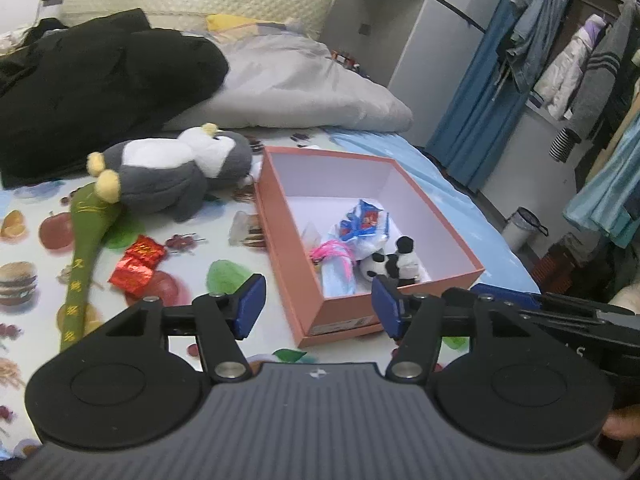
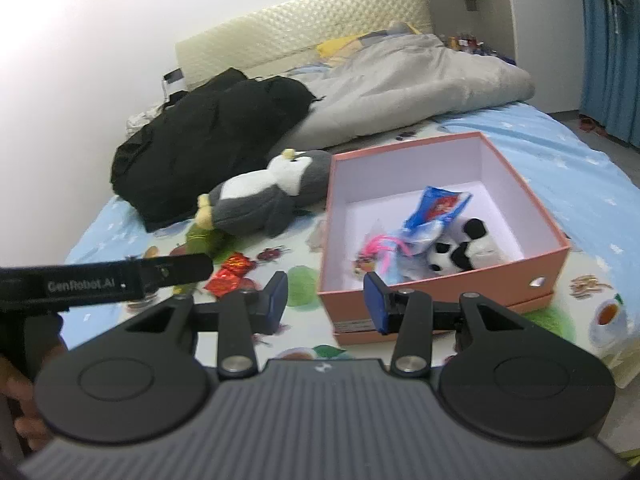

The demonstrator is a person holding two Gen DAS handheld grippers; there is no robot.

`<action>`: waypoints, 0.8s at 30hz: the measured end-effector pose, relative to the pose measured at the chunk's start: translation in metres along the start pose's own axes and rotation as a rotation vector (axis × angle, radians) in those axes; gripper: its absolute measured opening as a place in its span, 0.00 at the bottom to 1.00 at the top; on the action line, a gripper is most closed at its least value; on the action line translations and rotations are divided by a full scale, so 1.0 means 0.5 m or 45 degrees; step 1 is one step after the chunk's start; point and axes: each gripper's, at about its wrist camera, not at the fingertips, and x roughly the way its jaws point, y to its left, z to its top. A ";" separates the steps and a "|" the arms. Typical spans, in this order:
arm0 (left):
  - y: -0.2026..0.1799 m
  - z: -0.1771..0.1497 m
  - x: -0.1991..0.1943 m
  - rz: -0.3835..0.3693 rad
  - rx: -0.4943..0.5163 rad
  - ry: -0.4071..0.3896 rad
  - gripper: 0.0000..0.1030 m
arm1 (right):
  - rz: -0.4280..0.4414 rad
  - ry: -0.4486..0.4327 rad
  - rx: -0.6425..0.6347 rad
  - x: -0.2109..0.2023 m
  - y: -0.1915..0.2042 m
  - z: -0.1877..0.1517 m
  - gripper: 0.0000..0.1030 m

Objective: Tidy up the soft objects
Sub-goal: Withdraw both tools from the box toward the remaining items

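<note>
An open salmon-pink box (image 1: 440,224) (image 2: 532,216) stands on the bed. Inside lie a small panda plush (image 1: 390,266) (image 2: 460,254), a blue snack packet (image 1: 366,218) (image 2: 436,206) and a pink-tasselled item (image 1: 334,250) (image 2: 380,246). A grey-and-white penguin plush (image 1: 172,172) (image 2: 264,196) lies left of the box, over a long green plush stick (image 1: 86,256) (image 2: 198,240). Red foil pouches (image 1: 138,264) (image 2: 232,272) lie beside it. My left gripper (image 1: 318,304) is open and empty above the box's near corner. My right gripper (image 2: 326,300) is open and empty before the box's near wall.
A fruit-print mat (image 1: 36,240) (image 2: 592,312) covers the near bed. A black coat (image 1: 92,84) (image 2: 208,132) and grey duvet (image 1: 304,84) (image 2: 420,88) lie behind. A clothes rack (image 1: 580,52) and a bin (image 1: 522,226) stand right of the bed.
</note>
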 end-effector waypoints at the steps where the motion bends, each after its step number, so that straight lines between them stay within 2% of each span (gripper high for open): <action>1: 0.007 -0.006 -0.007 0.010 -0.008 -0.003 0.63 | 0.009 0.005 -0.009 0.002 0.010 -0.002 0.44; 9: 0.074 -0.062 -0.056 0.108 -0.076 -0.010 0.64 | 0.077 0.015 -0.078 0.013 0.072 -0.044 0.44; 13: 0.099 -0.093 -0.070 0.177 -0.057 0.003 0.67 | 0.095 0.053 -0.102 0.029 0.098 -0.080 0.44; 19: 0.156 -0.120 -0.065 0.214 -0.123 0.026 0.67 | 0.105 0.090 -0.115 0.059 0.122 -0.103 0.44; 24: 0.198 -0.116 -0.041 0.241 -0.174 0.033 0.67 | 0.079 0.095 -0.128 0.088 0.136 -0.099 0.44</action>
